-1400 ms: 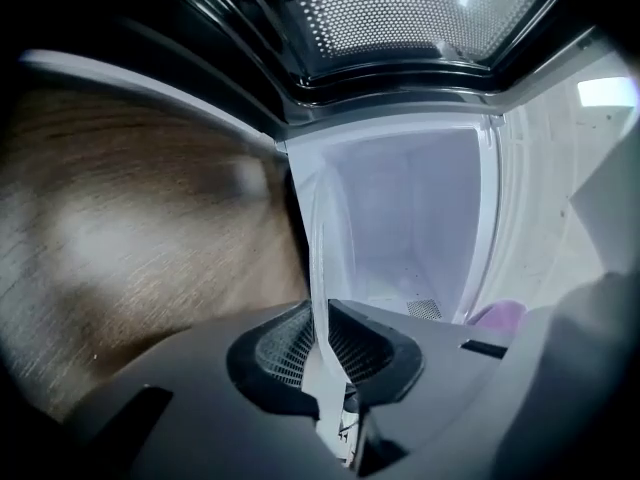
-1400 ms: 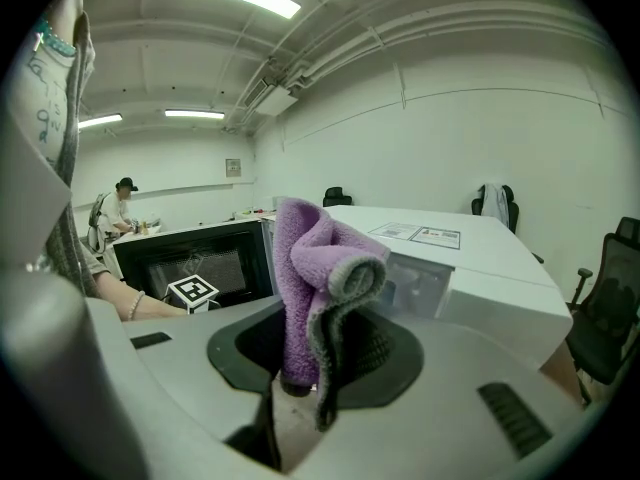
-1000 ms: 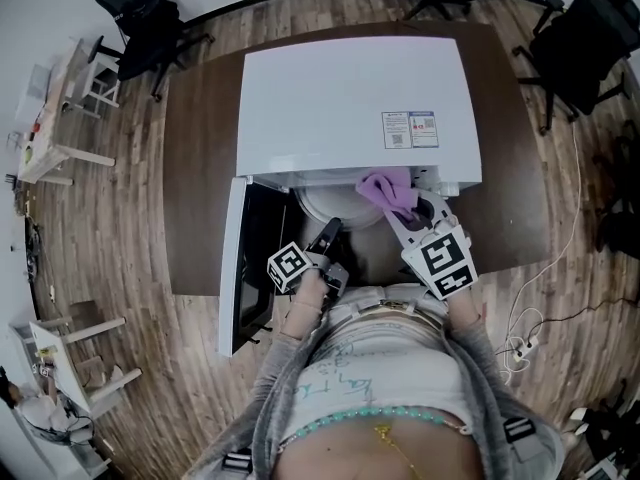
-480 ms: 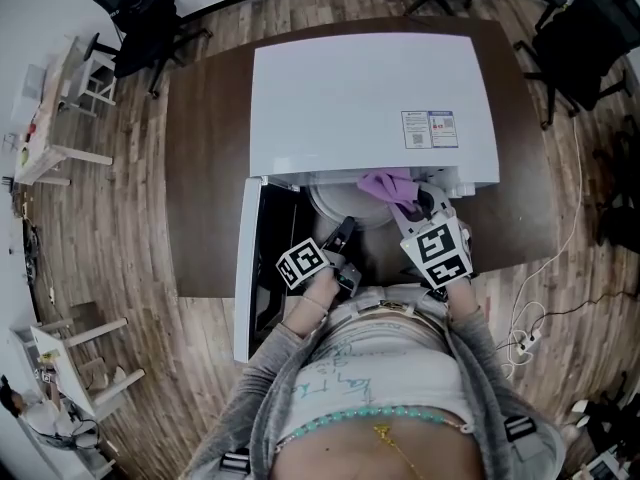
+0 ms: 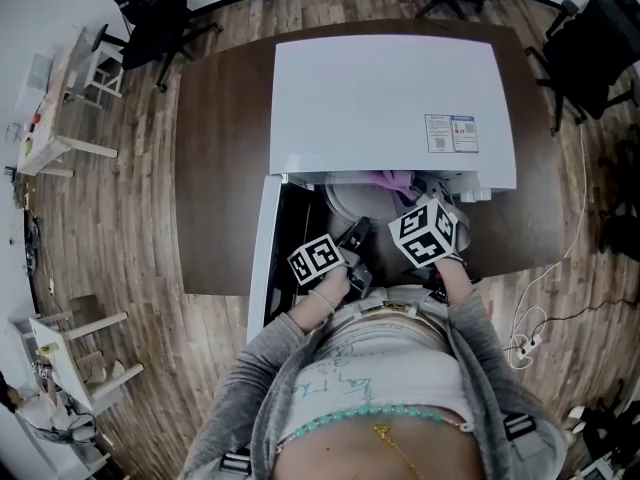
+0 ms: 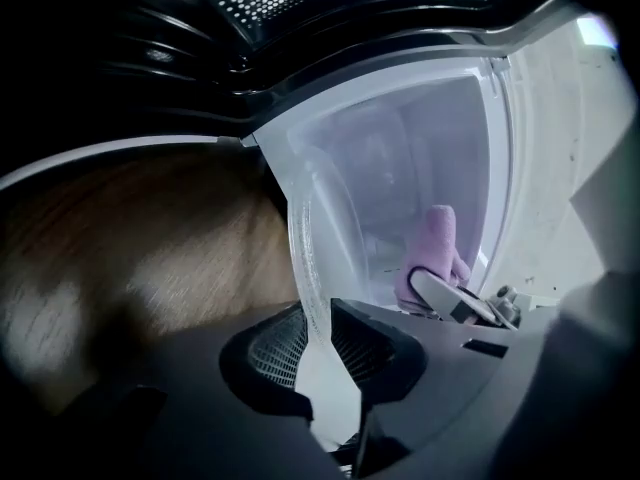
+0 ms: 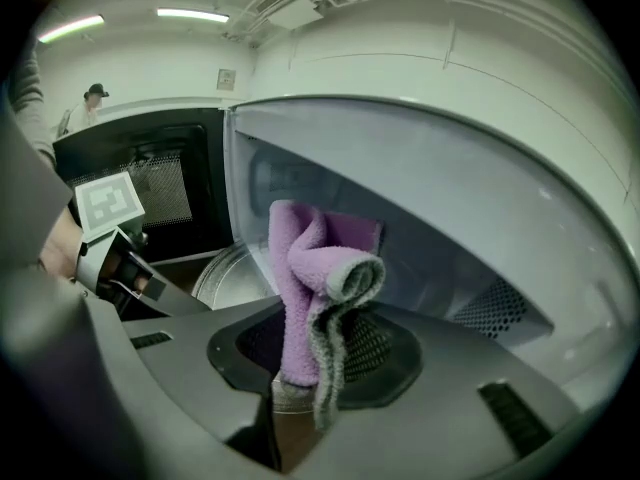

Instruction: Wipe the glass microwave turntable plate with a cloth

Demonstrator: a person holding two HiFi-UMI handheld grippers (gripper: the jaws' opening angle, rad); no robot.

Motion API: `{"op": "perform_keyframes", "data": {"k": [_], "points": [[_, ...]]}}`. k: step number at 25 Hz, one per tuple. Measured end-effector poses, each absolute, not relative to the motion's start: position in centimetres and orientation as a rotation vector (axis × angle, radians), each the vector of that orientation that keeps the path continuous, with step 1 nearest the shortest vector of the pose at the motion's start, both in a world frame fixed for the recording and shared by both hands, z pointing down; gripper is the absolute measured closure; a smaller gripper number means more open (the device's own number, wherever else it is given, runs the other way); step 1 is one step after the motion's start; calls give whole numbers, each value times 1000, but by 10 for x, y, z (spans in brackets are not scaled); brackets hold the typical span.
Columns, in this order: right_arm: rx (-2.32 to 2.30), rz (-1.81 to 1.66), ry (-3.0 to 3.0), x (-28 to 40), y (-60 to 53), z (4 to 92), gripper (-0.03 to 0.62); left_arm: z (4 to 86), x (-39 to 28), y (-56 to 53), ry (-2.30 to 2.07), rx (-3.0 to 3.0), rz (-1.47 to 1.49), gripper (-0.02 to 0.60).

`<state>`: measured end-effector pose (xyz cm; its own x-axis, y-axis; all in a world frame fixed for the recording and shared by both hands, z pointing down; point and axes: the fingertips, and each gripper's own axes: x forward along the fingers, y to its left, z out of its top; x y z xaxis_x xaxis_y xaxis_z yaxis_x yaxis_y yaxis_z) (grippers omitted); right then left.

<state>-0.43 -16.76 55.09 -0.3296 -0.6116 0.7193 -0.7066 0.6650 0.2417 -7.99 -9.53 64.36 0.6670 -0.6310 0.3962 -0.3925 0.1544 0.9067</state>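
Observation:
The glass turntable plate (image 5: pixel 345 206) lies in the mouth of the open white microwave (image 5: pixel 390 98). Its clear rim (image 6: pixel 305 268) runs between the jaws of my left gripper (image 6: pixel 322 353), which is shut on it; those jaws have just been opening a little. A purple cloth (image 7: pixel 305 268) with a grey edge stands folded in my right gripper (image 7: pixel 315 353), which is shut on it. That gripper reaches into the microwave cavity above the plate (image 7: pixel 232 273). In the head view only a strip of cloth (image 5: pixel 388 179) shows below the microwave's top.
The black microwave door (image 5: pixel 268 258) hangs open to the left of my left hand. The microwave stands on a dark brown table (image 5: pixel 220 148). Office chairs (image 5: pixel 140 8) ring the room, and cables (image 5: pixel 530 338) lie on the floor at right. A person (image 7: pixel 88 103) stands far off.
My right gripper has dropped and pushed the purple cloth further into the microwave, so the top now hides most of it. The left gripper stays at the plate's rim, rolled slightly.

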Motion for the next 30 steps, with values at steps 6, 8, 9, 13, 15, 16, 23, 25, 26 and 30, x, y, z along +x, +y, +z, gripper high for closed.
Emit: {"op": "perform_keyframes", "data": {"k": [6,8,9,13,15,16,23,25,26,30], "points": [[964,90,-1979,-17,-173,569,477,643,-83,-95,-903,1464,-187,514],[951,79,-1956,-19,-174,577,477,643,-82,-95,-894,1464,-185,514],[944,77,-1944,-20,-174,581,477,643,-82,-95,-890,1464,-182,514],[923,56,-1888,-21,-174,600,477,649,-82,-93,-881,1437,-167,512],[909,35,-1870,-22,-175,607,477,654,-84,-92,-881,1412,-162,511],[900,25,-1866,-24,-175,609,477,655,-85,-91,-882,1404,-159,511],[852,-52,-1828,-38,-184,618,477,655,-86,-92,-862,1403,-156,509],[847,-68,-1820,-38,-183,618,477,653,-87,-92,-859,1401,-172,509],[845,-72,-1820,-39,-183,618,477,652,-88,-93,-858,1401,-180,509],[822,-87,-1818,-39,-181,620,477,651,-88,-93,-856,1400,-200,509]]}}
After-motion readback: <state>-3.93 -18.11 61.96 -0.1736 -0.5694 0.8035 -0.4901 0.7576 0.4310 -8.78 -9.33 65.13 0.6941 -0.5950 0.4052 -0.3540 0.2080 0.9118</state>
